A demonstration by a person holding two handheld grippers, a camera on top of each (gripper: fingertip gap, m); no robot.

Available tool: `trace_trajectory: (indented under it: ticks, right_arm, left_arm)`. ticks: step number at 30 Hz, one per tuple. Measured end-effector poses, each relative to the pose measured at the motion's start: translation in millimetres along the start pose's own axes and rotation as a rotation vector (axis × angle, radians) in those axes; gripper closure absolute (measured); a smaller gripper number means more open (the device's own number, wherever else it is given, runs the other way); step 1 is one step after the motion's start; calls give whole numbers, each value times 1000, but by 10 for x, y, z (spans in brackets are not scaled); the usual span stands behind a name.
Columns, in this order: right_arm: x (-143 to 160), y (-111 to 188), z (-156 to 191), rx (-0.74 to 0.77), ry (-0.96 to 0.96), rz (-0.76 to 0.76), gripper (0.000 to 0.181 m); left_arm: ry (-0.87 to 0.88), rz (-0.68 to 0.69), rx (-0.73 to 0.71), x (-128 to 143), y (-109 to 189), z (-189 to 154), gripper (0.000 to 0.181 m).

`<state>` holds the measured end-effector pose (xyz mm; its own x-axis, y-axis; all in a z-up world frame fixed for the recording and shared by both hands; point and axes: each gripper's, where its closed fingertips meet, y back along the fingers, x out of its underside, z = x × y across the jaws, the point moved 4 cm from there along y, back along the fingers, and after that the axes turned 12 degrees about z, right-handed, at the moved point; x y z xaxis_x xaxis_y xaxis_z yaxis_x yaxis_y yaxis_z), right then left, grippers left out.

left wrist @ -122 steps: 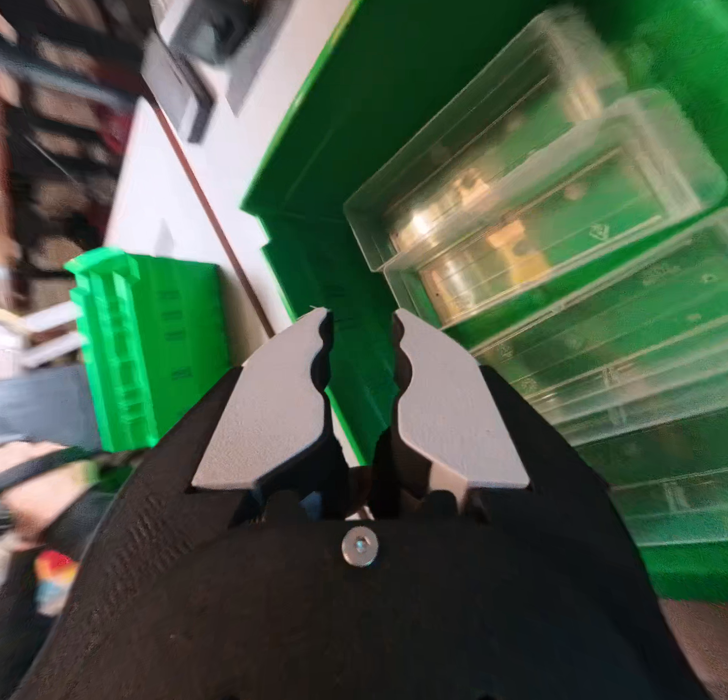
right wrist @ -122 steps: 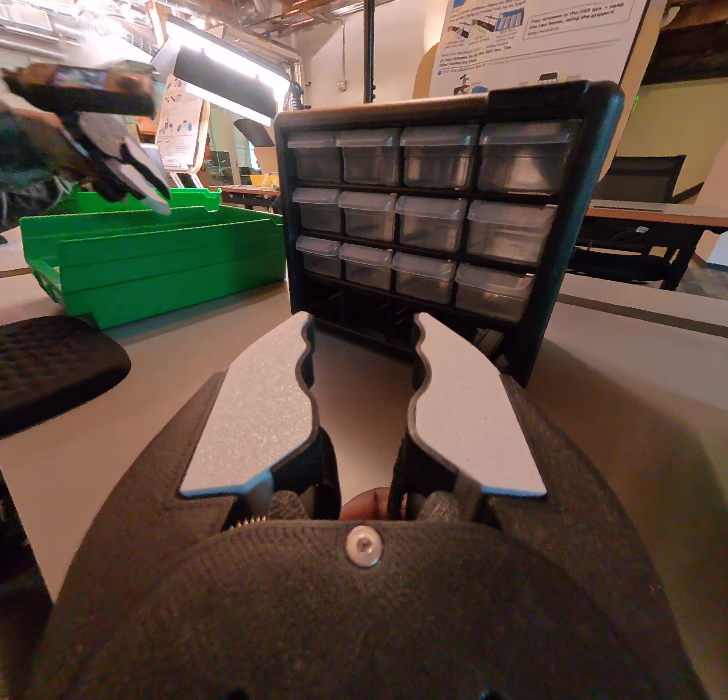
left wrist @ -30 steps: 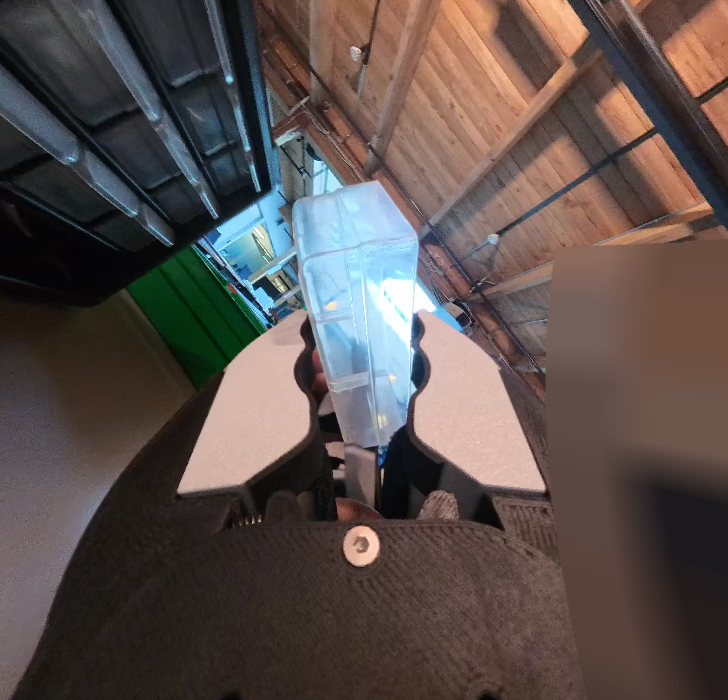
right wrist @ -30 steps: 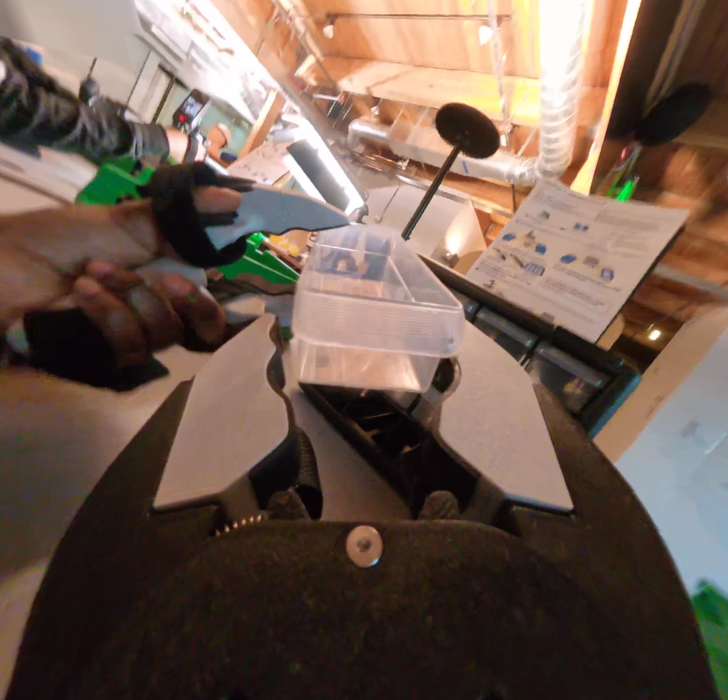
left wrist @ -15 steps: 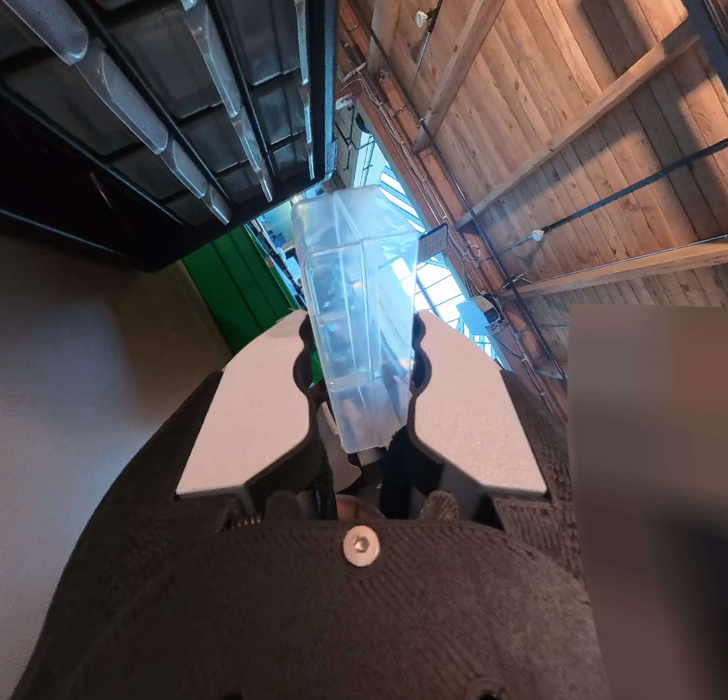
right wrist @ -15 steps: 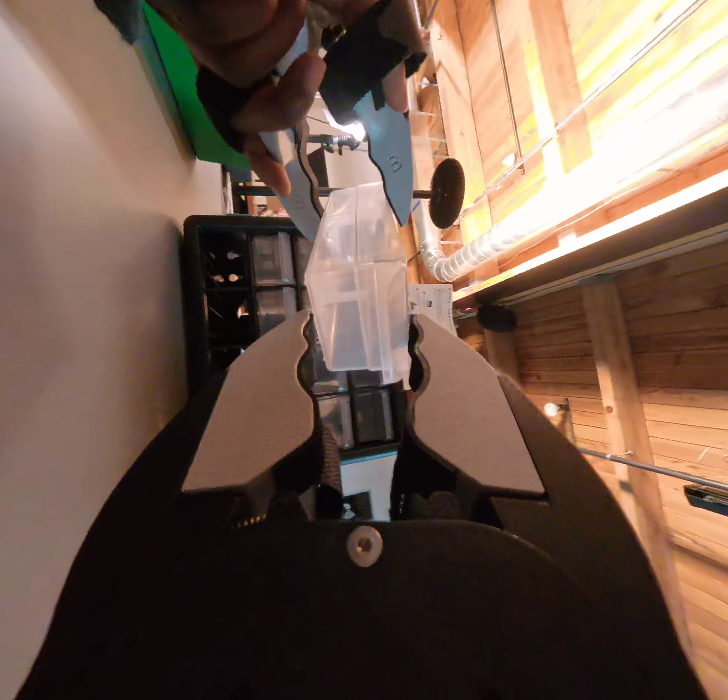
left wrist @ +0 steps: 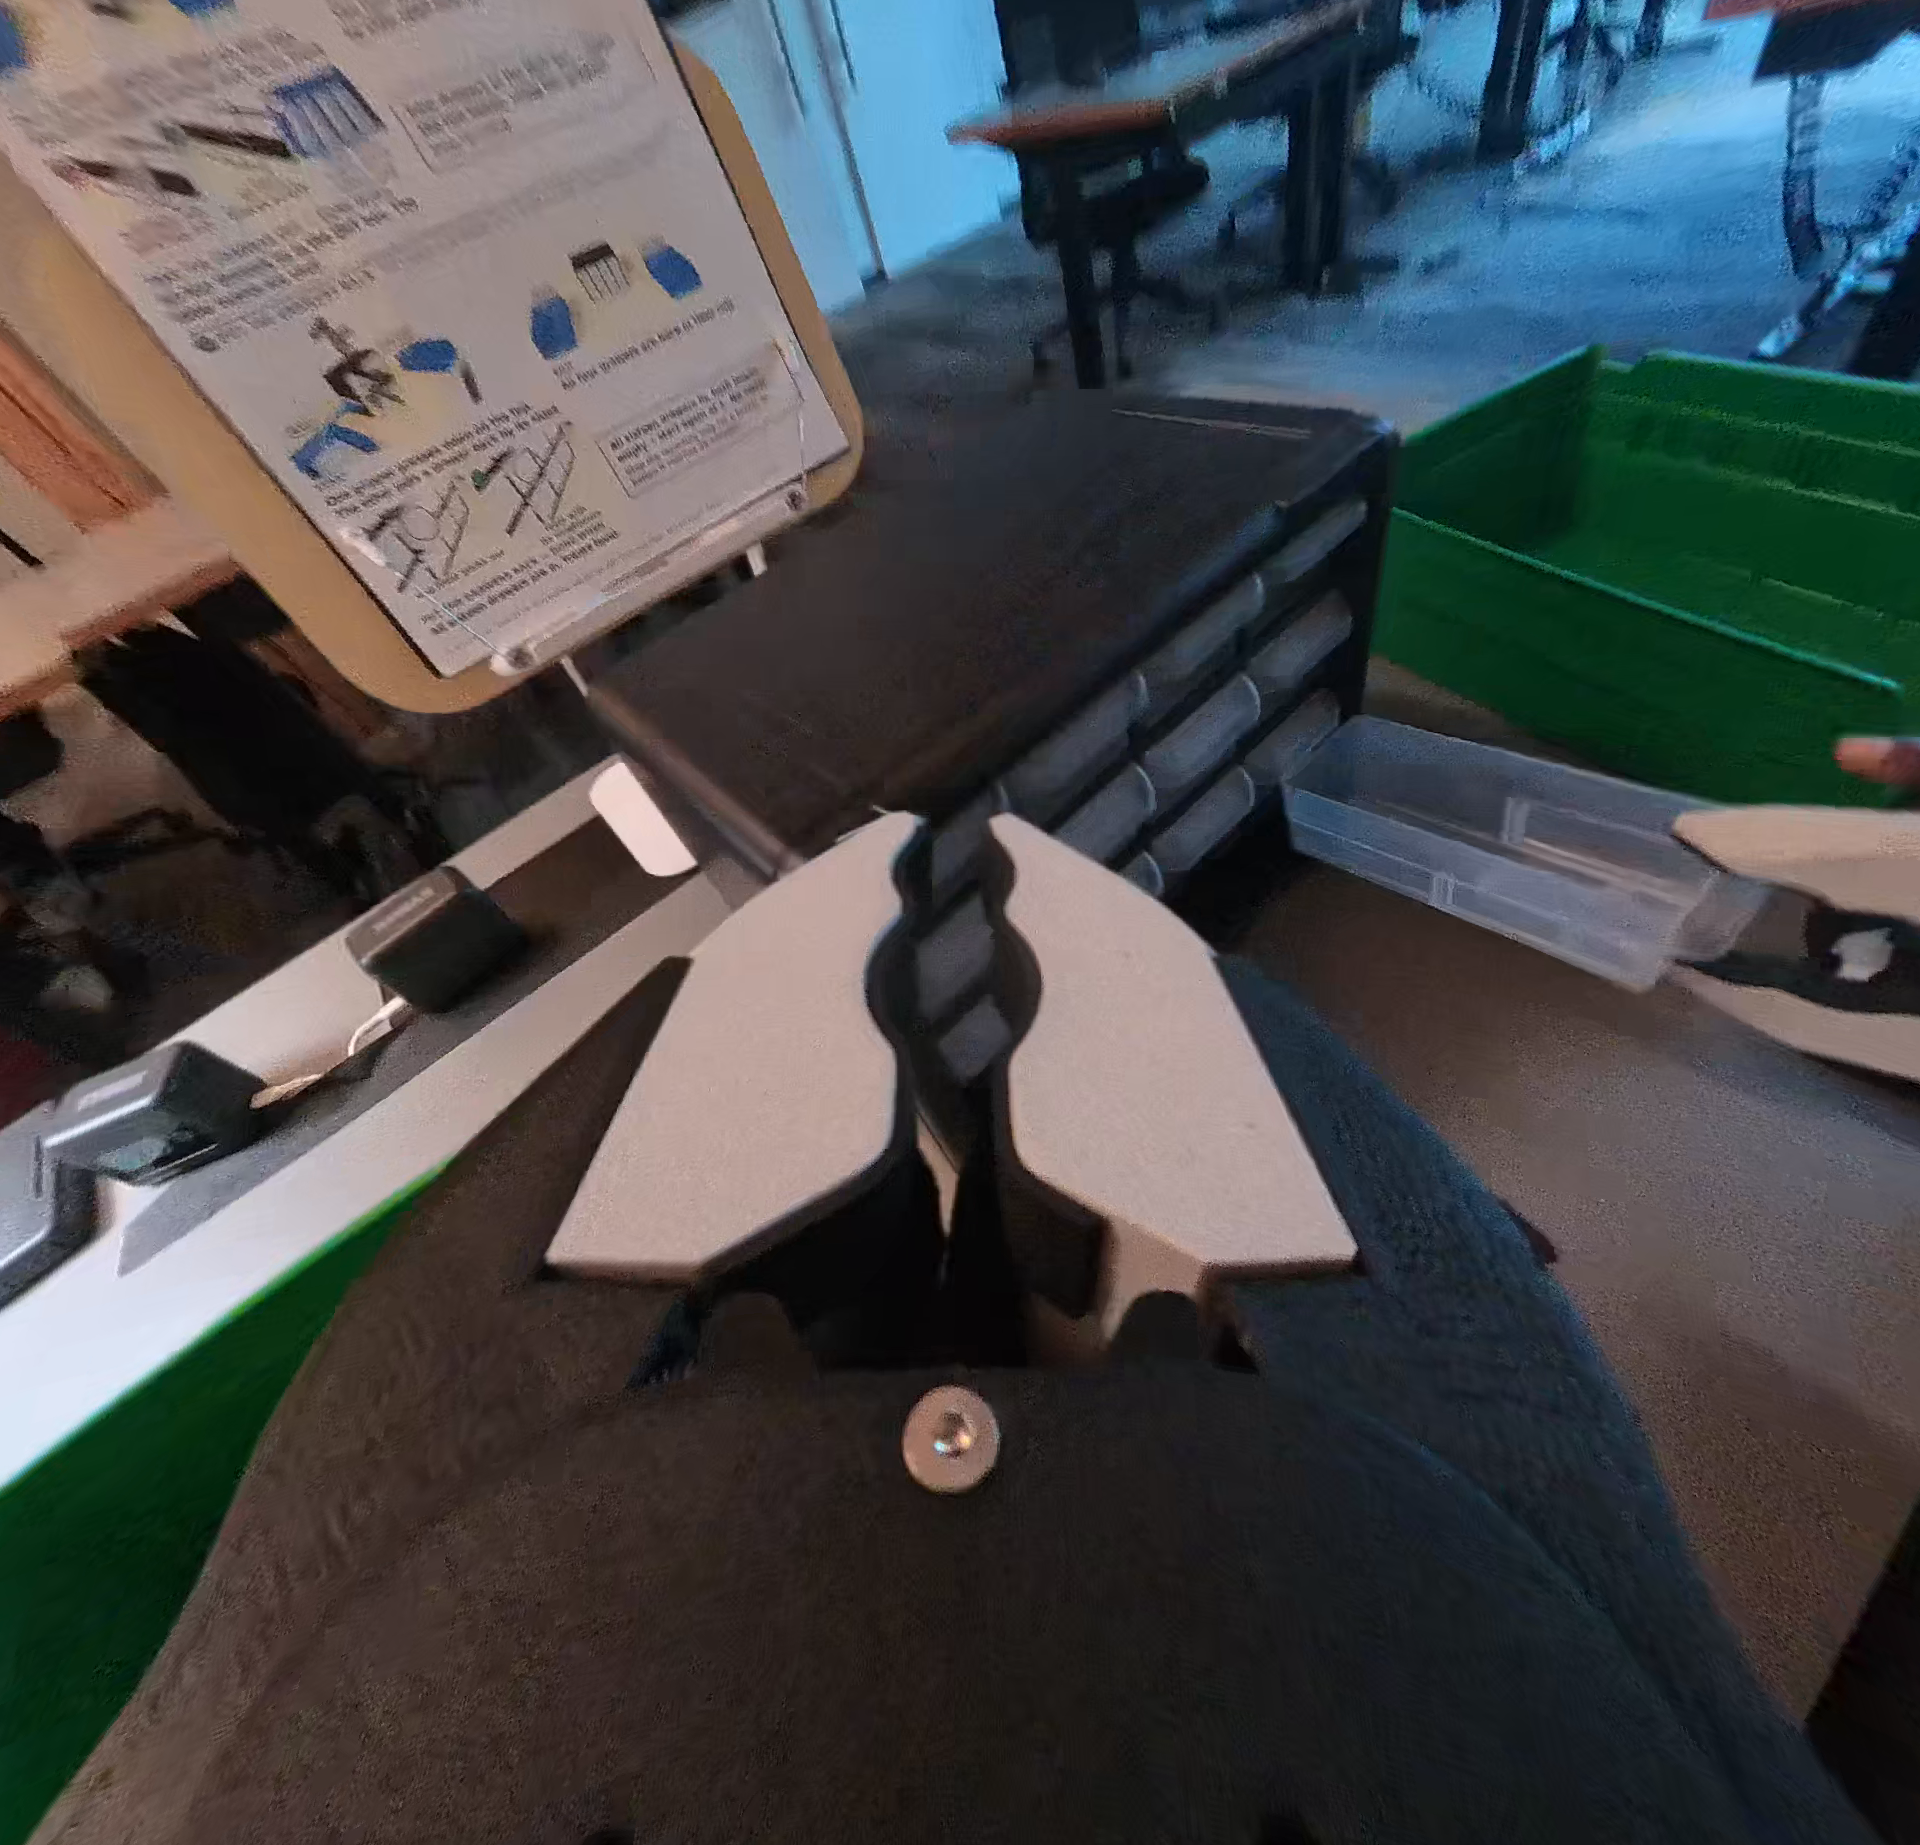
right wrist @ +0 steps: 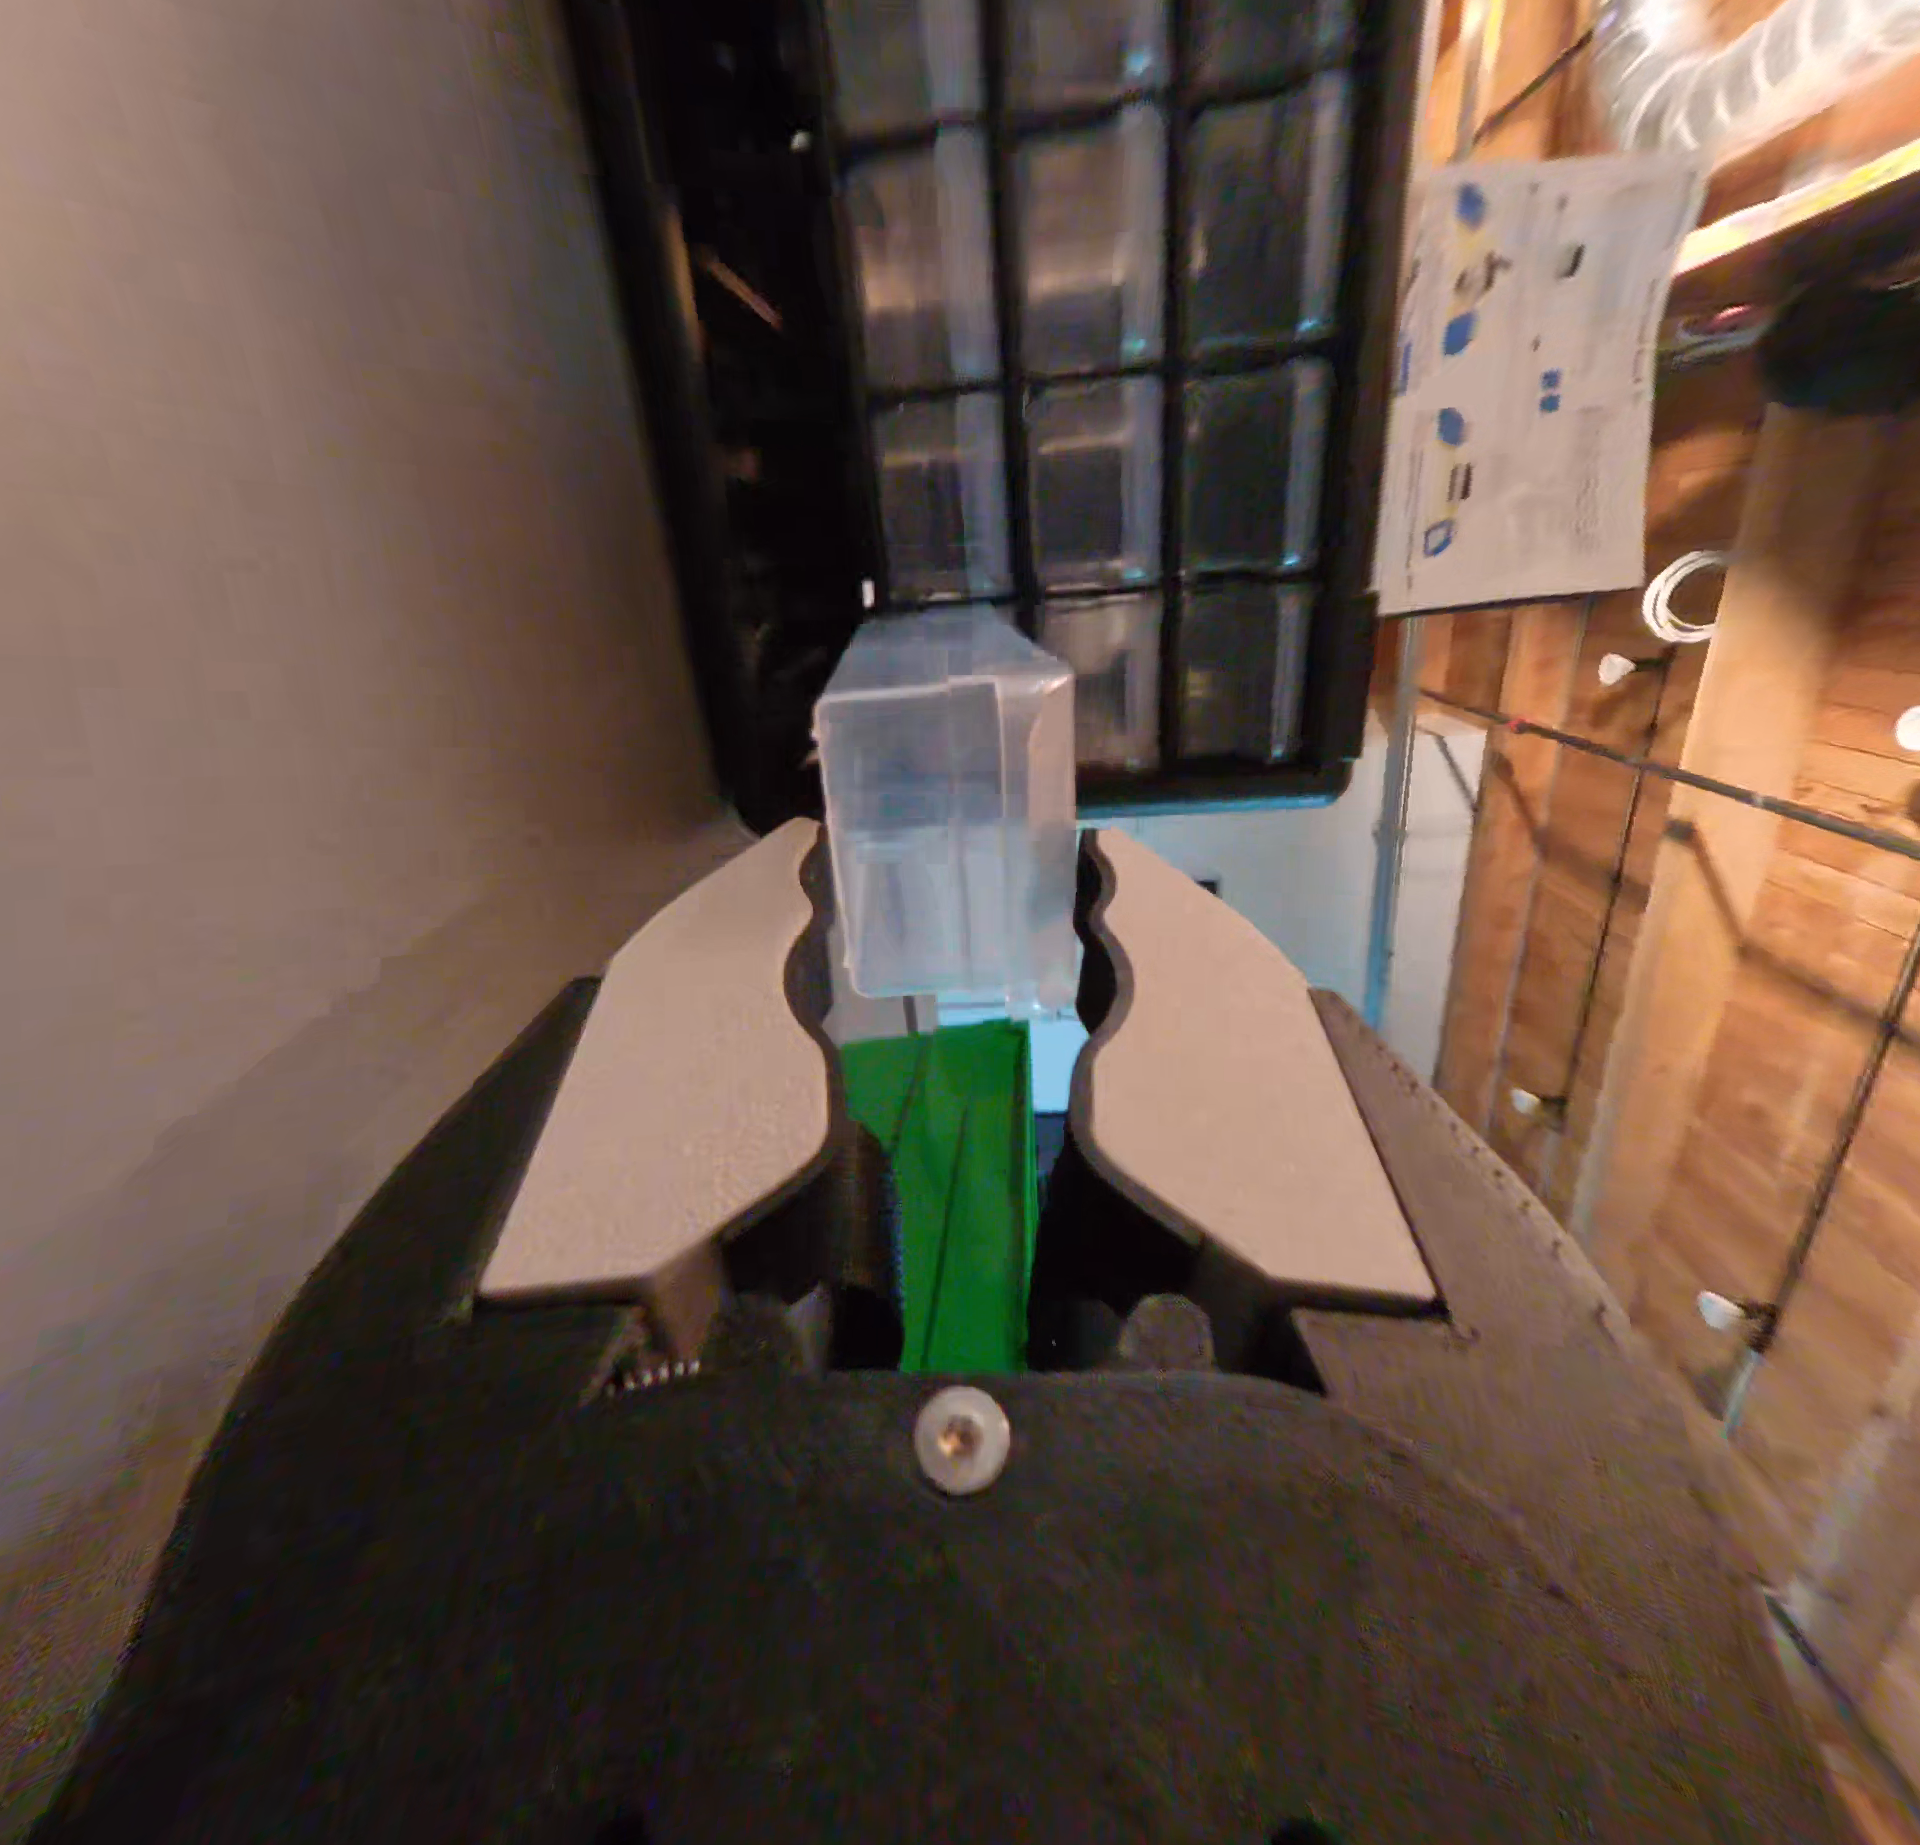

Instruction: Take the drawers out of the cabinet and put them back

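A: Between right gripper tips: clear drawer, clamped at its near end, far end at cabinet bottom row.
B: Left gripper?
A: Nearly closed, holds nothing, off to the side.
B: Handling?
A: Probably light, stiff, slick thin plastic; grip end walls gently.

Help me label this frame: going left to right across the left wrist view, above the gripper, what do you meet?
Instruction poster → black drawer cabinet → clear plastic drawer held in the right gripper, with the green bin behind it.
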<state>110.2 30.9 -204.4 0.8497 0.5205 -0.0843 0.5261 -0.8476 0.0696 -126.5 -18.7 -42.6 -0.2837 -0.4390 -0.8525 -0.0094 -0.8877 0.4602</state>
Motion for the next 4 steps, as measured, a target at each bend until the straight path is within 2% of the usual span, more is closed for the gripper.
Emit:
trace_trajectory:
  ticks: [2,4]
  right_arm:
    - [6,-46,74,-23,21,33,137]
    - [-30,-50,106,-30,34,25,137]
  left_arm:
    - [-7,91,33,-209,-243,123,181]
    - [-22,218,52,-294,-525,214,181]
